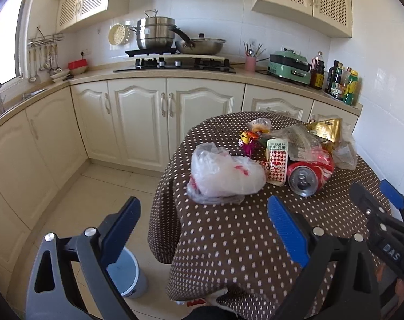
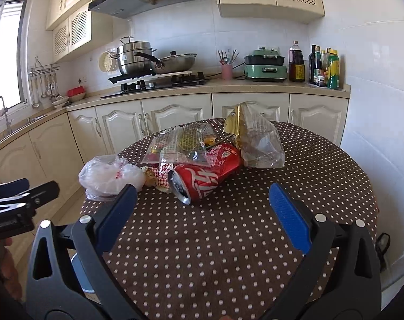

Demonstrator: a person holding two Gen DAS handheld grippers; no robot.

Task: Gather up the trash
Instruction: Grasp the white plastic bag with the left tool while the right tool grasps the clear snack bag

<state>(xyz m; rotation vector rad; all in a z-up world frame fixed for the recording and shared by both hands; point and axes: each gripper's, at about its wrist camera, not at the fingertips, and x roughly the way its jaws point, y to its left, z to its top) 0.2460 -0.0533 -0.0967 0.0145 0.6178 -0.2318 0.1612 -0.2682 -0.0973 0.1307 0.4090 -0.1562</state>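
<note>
Here's the round bench (image 2: pixel 255 240) under its brown white-dotted cloth, filling the lower middle of the right wrist view and the right half of the left wrist view. Behind it, along the top of both frames, runs the cream kitchen counter (image 1: pixel 100 76) with a steel steamer pot (image 1: pixel 155 33) and a wok (image 1: pixel 200 46) on the hob.

On the floor at the lower left of the left wrist view, beside the bench's draped edge, sits a pale blue trash bin (image 1: pixel 127 274), partly hidden behind the left tongs.

Now the trash, heaped in the middle of the bench. A crumpled white plastic bag (image 1: pixel 226 176) lies at the left end of the pile. Next to it, centre frame in the right wrist view, a dented red soda can (image 2: pixel 202 177) lies on its side, its open top turned toward the cameras. A clear wrapper (image 2: pixel 260 144) with a gold foil packet (image 1: pixel 326 130) sits behind the can on the right, and a small red-and-white checked carton (image 1: pixel 276 160) leans between bag and can.

Left tongs (image 1: pixel 204 229): spread wide, blue pads well apart, nothing between them, hanging low in frame short of the plastic bag. Right tongs (image 2: pixel 202 218): equally wide open and empty, hovering above the cloth with the can just beyond the gap.
</note>
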